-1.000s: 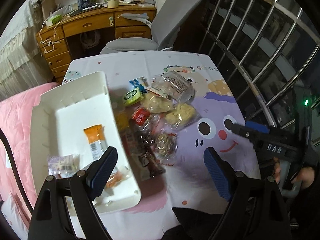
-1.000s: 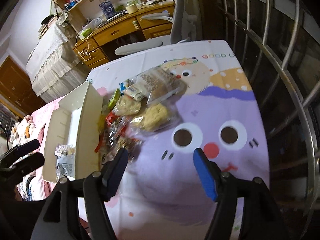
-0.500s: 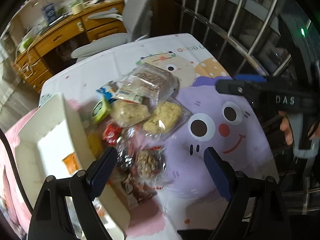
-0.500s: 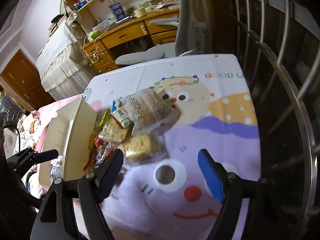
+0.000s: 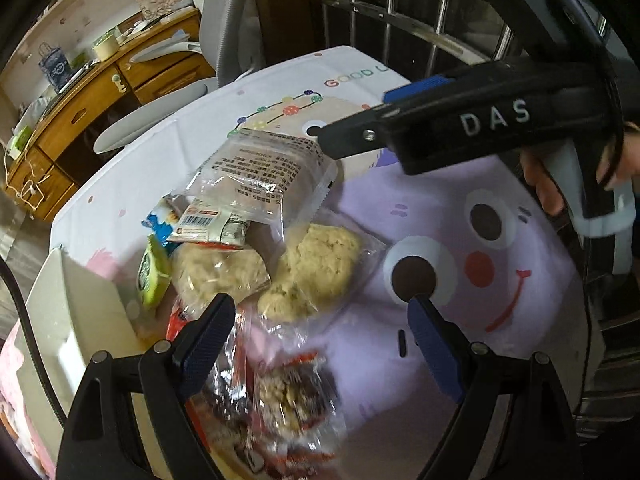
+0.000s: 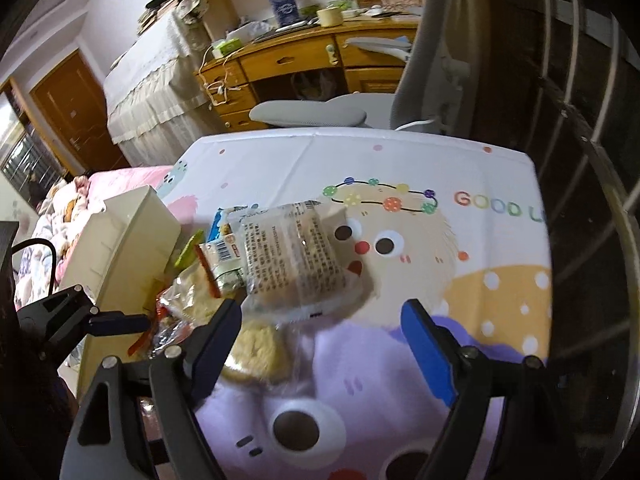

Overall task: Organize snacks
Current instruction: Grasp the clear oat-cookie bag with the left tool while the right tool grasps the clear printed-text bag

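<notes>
A pile of wrapped snacks lies on the cartoon tablecloth (image 5: 460, 216). A large clear packet with printed text (image 5: 264, 168) tops it, and also shows in the right wrist view (image 6: 296, 260). Two pale cookie packets (image 5: 316, 268) lie below it, with a green packet (image 5: 151, 270) and dark red-wrapped snacks (image 5: 288, 396) nearer me. My left gripper (image 5: 320, 328) is open and empty just above the cookie packets. My right gripper (image 6: 320, 332) is open and empty, close over the large packet's near edge; in the left wrist view it (image 5: 360, 116) reaches in from the right.
A white plastic bin (image 5: 72, 320) stands left of the pile, also in the right wrist view (image 6: 120, 256). A grey office chair (image 6: 320, 114) and wooden desk (image 6: 288, 60) stand beyond the table's far edge. Metal window bars (image 5: 436, 12) run along the right.
Both grippers have moved forward and lower toward the snack pile. The right gripper has swung in over the large packet. The bin has slid to the left edge of view.
</notes>
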{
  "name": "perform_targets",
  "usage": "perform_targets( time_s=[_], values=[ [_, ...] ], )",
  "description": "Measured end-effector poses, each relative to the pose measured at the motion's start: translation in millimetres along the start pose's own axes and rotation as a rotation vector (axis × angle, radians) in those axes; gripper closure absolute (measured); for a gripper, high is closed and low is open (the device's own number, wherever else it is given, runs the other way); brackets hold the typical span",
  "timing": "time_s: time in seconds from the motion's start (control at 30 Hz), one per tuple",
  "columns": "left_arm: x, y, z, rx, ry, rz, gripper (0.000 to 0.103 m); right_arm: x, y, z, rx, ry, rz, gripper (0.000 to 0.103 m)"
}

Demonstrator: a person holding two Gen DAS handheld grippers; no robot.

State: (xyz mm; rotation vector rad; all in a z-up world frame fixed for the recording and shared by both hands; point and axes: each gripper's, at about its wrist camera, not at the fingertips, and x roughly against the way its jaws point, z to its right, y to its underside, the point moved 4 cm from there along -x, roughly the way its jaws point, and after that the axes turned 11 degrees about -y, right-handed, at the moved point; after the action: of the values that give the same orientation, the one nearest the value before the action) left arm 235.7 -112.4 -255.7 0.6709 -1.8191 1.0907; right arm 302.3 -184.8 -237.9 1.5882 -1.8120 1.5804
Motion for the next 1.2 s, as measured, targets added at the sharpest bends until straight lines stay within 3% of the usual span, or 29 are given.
perform_targets(
  time_s=[0.4, 0.73, 0.9, 1.03, 1.2],
  values=[
    [-38, 0, 5, -0.075, -0.057, 0.053, 0.016, -54, -8, 0, 0.114, -0.098, -0.082, 0.02],
    [-52, -7, 5, -0.105, -0.054, 0.056, 0.016, -76, -15, 0, 0.108, -0.151, -0.088, 0.015],
    [-58, -7, 10, -0.132, -0.047, 0.044, 0.022, -82, -21, 2, 0.107, -0.161, -0.085, 0.014],
    [-61, -6, 12, -0.144, -0.063, 0.03, 0.037, -94, -26, 3, 0.069, -0.158, -0.107, 0.014],
    [-61, -5, 11, -0.138, -0.069, 0.024, 0.046, -103, -31, -1, 0.071, -0.15, -0.115, 0.014]
  ],
)
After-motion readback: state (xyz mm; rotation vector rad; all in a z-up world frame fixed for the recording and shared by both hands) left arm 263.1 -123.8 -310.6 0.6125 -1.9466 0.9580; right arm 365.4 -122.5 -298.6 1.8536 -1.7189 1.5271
